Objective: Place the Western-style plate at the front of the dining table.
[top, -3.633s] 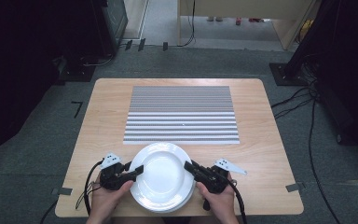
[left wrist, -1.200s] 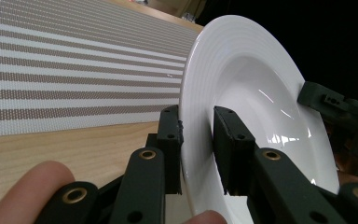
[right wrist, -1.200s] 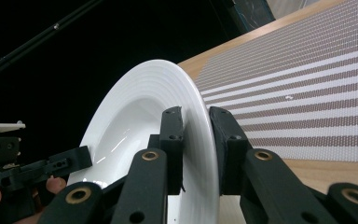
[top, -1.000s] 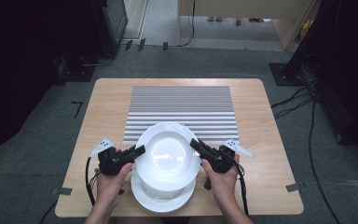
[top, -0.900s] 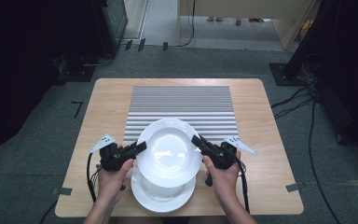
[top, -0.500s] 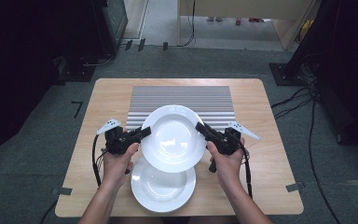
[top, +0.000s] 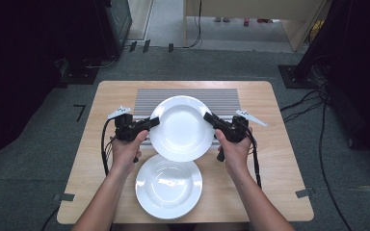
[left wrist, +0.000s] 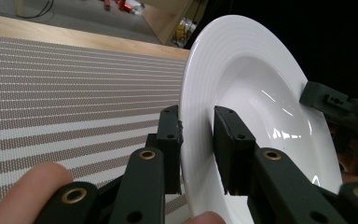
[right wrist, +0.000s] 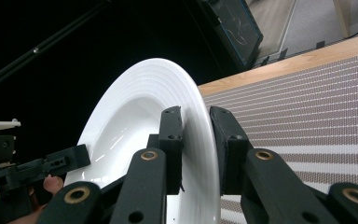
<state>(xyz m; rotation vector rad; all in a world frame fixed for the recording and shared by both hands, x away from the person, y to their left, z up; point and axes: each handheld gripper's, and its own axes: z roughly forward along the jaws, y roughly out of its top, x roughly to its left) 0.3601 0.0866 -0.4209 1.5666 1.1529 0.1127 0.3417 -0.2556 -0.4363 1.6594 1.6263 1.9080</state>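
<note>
A white deep plate (top: 181, 126) hangs in the air over the near edge of the striped placemat (top: 188, 98). My left gripper (top: 152, 122) is shut on its left rim and my right gripper (top: 208, 118) is shut on its right rim. In the left gripper view the plate's rim (left wrist: 193, 126) sits between the two black jaws of my left gripper (left wrist: 196, 140). The right gripper view shows the rim (right wrist: 199, 140) pinched the same way by my right gripper (right wrist: 196, 140). A second white plate (top: 168, 185) lies flat on the table near the front edge, below the lifted one.
The wooden table (top: 279, 144) has bare wood on both sides of the placemat. Dark equipment and cables (top: 318, 110) stand on the floor around the table. A person's forearms (top: 250, 192) reach in from the front edge.
Both grippers have carried the upper plate up and away from the stack, toward the placemat. The lower plate stays where it was.
</note>
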